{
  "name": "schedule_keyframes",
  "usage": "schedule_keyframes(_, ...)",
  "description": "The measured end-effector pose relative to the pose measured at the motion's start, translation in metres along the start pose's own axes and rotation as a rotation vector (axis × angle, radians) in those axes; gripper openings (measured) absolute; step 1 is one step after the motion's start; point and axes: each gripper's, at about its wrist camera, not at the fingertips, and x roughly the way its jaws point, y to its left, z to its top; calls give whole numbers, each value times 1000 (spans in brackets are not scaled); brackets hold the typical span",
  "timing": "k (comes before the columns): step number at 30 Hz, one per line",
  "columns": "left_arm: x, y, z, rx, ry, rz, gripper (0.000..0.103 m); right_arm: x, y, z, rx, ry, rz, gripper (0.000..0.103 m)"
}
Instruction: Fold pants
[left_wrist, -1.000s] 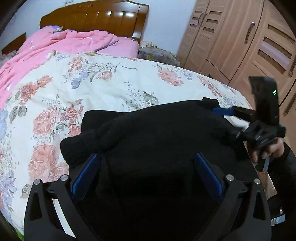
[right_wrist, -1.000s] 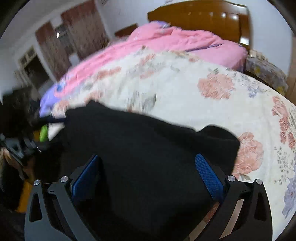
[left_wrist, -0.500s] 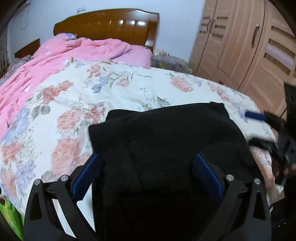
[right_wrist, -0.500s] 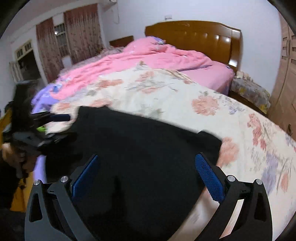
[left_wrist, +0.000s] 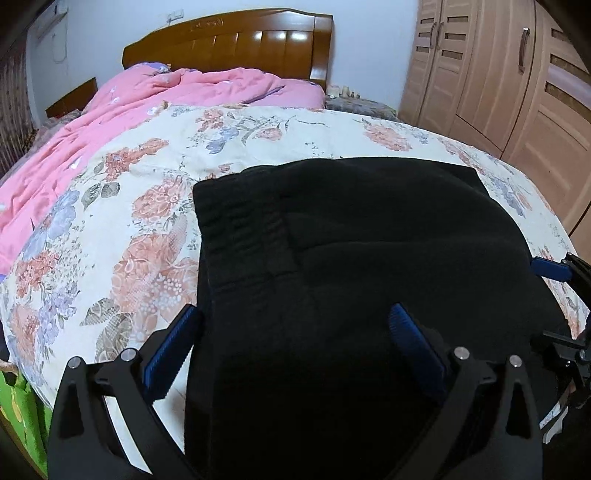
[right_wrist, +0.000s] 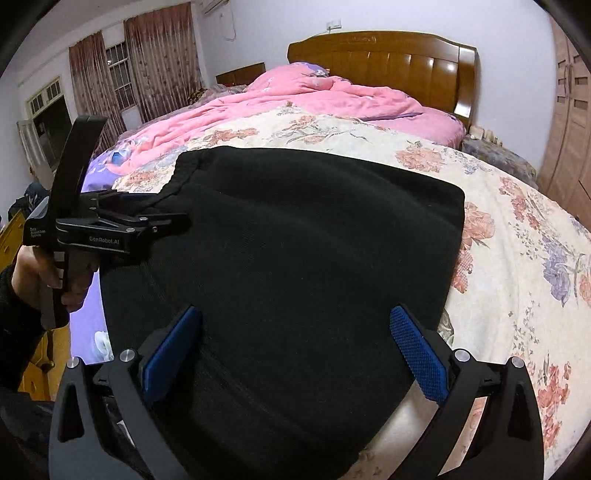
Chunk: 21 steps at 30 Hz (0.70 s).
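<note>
Both claws agape over pants (left_wrist: 369, 258)

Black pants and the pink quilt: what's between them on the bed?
Only bare floral bedspread between the black pants and pink quilt; nothing rests on that stretch. Both wrist views show it.

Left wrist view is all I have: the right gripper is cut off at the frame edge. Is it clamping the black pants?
Observer: No. In the right wrist view the right gripper is open, blue pads wide apart over the black pants.
Operator: How does the left gripper look from outside?
Observer: The left gripper is level, its tips at the pants' side edge; a hand holds its grip.
Operator: What is beyond the bed there?
Observer: A barred window between reddish curtains.
</note>
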Motion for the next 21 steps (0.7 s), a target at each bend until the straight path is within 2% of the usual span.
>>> schedule_keyframes(17,4,4,-4,-27,-22,-28,102,0,-3,-2,4,4,-8,98)
schedule_keyframes(19,-6,-2,-1,-22,-33,31,102,-13,0,5,31,23,-69,98)
schedule_keyframes(21,-26,-9,-1,-22,-91,118,101,-47,7,8,9,-53,-195,98)
